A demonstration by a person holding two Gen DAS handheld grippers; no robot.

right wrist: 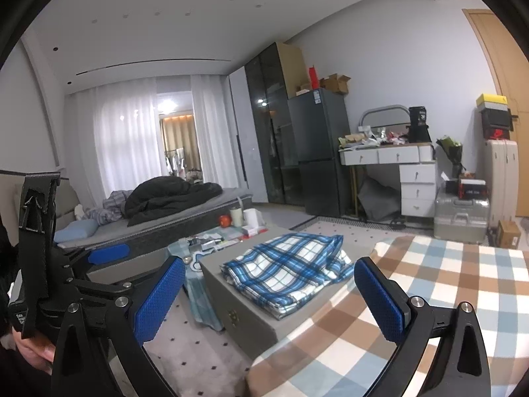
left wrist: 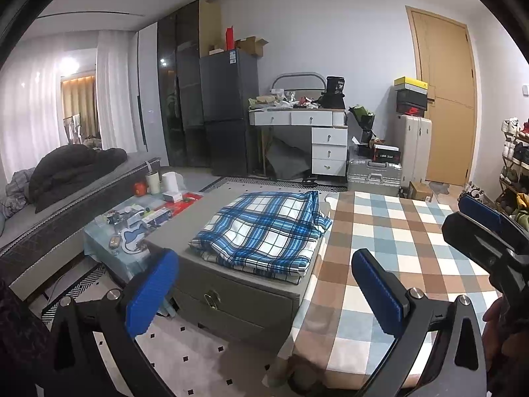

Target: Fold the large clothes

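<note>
Both tongs, the left gripper (left wrist: 264,292) and the right gripper (right wrist: 269,301), are wide apart and hold nothing, and just past their blue tips the folded blue plaid cloth (left wrist: 264,231) lies on a grey box (left wrist: 231,301) beside the checked table (left wrist: 396,248)

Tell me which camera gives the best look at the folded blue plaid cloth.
The left wrist view: the blue plaid cloth fills the middle, seen from above, its stacked layers clear on the grey box. The right wrist view shows it smaller and flatter.
</note>
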